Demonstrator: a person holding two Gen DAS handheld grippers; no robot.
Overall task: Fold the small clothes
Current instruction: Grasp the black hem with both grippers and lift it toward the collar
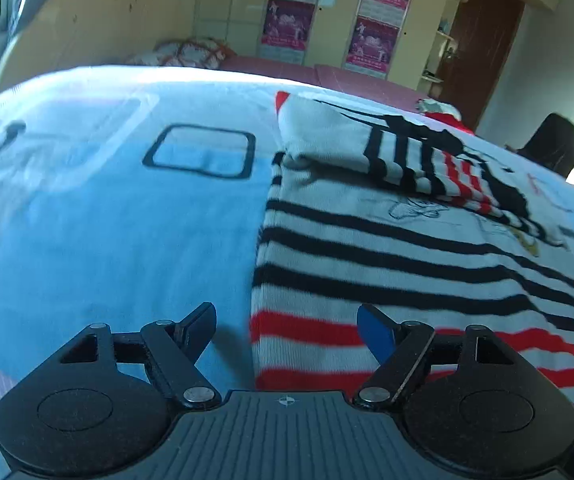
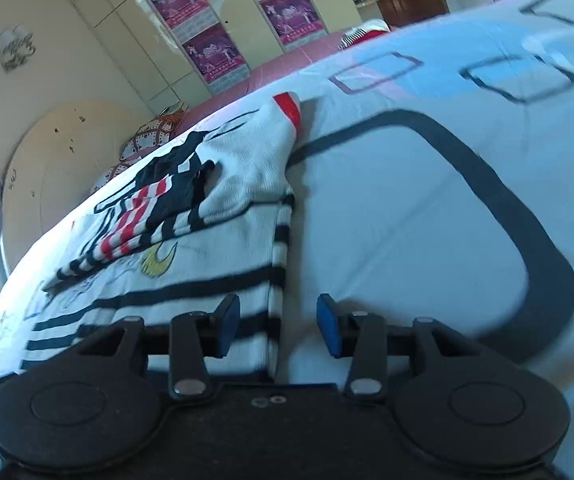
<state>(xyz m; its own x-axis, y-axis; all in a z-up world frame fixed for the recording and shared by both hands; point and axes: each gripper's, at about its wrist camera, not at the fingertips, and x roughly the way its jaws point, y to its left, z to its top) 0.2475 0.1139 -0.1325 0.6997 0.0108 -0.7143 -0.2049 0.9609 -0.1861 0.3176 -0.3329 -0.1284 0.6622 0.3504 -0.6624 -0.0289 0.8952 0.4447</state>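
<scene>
A small white garment with black and red stripes (image 1: 407,264) lies flat on the pale blue bed sheet (image 1: 107,220), a sleeve folded across its upper part. My left gripper (image 1: 287,328) is open and empty, low over the garment's left edge near the red-striped hem. In the right wrist view the same garment (image 2: 191,264) lies to the left, its folded sleeve (image 2: 255,160) ending in a red cuff. My right gripper (image 2: 279,328) is open and empty, straddling the garment's right edge.
The sheet (image 2: 427,200) has black rounded-square outlines (image 1: 203,156). Another striped garment (image 2: 361,34) lies at the far end of the bed. Pillows (image 1: 191,54) sit by the headboard. Wardrobes with pink posters (image 1: 375,12) line the far wall.
</scene>
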